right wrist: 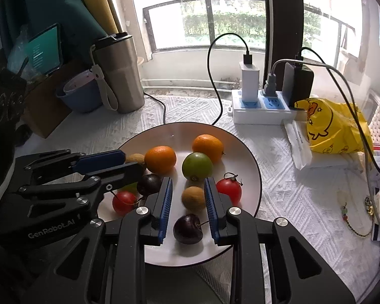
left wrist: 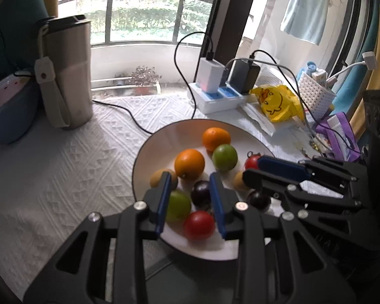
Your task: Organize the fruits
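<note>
White embossed cloth (right wrist: 304, 197) covers the table before a window with a black railing (right wrist: 210, 2). On it, near centre, sits a round white plate (right wrist: 164, 131) with a dark rim, holding all the fruit. Plate contents, read as a clock face in the right wrist view: two oranges (right wrist: 160, 159) at 11 and 12 o'clock, glossy and unmarked; a green round fruit (right wrist: 197, 166) at centre with its dark stem end facing forward; a red tomato (right wrist: 229, 189) with stem at 3 o'clock; a brown dull-skinned fruit (right wrist: 193, 198) just below centre; a dark purple cherry-like fruit (right wrist: 188, 228) at 6 o'clock; a second red tomato (right wrist: 124, 202) at 8 o'clock; a second dark fruit (right wrist: 149, 184) at 9 o'clock; another brown fruit (right wrist: 136, 158) at 10 o'clock, partly hidden. Right gripper (right wrist: 188, 197): released, blue pads spread to either side of the brown fruit and the dark fruit, touching neither. Left gripper (left wrist: 190, 195): released, fingers apart over the plate's near-left part, nothing held. Legible writing: "GenRobot.AI" on the left gripper's body in the right wrist view. A yellow bag (right wrist: 334, 129) at 2 o'clock bears a cartoon duck print. Steel tumbler (right wrist: 119, 73) at 10 o'clock; white power strip (right wrist: 261, 111) with chargers at 1 o'clock.
</note>
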